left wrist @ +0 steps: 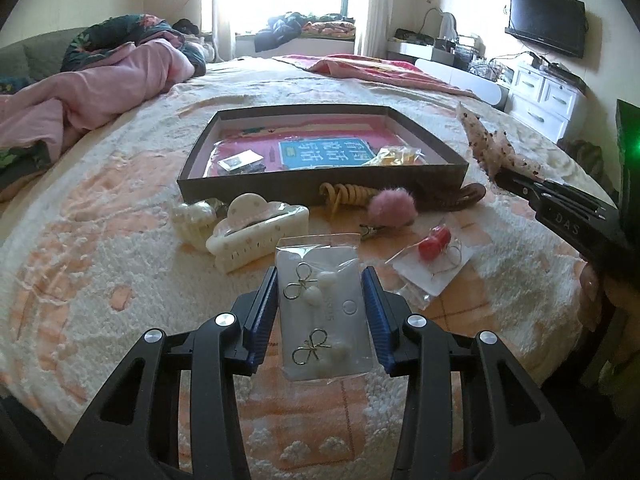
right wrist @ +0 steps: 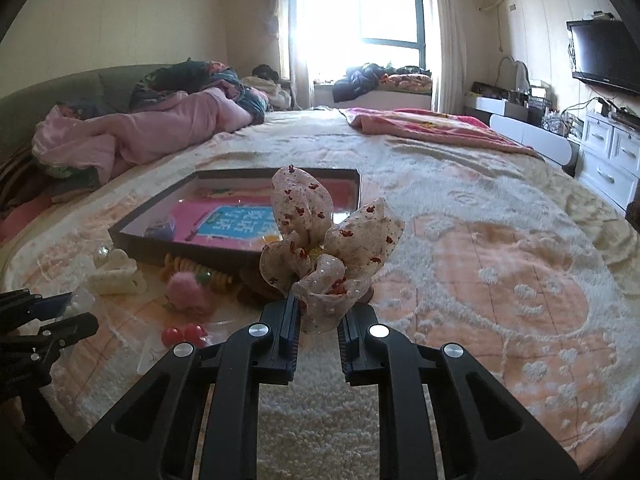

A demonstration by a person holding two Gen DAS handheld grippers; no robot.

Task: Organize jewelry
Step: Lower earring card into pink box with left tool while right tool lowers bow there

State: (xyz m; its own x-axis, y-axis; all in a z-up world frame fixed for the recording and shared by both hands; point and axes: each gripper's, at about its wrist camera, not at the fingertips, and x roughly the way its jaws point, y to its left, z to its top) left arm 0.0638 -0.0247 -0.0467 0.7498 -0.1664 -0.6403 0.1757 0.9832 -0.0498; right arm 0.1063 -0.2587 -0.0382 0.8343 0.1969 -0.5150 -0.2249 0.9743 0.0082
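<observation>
Left gripper (left wrist: 325, 294): jaws clamped on bagged earring card (left wrist: 326, 312), raised over bed (left wrist: 120, 280). Right gripper (right wrist: 316, 330): jaws narrow, pinching sheer fabric bow (right wrist: 324, 248). Open box (left wrist: 320, 188) beyond; claw clip (left wrist: 256, 236), pink pompom clip (left wrist: 390, 208) beside it.

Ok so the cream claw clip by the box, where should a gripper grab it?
Grip the cream claw clip across its scalloped top ridge, coming from above. It lies on the blanket with that ridge uppermost, and the pearl clip crowds its left side.
</observation>
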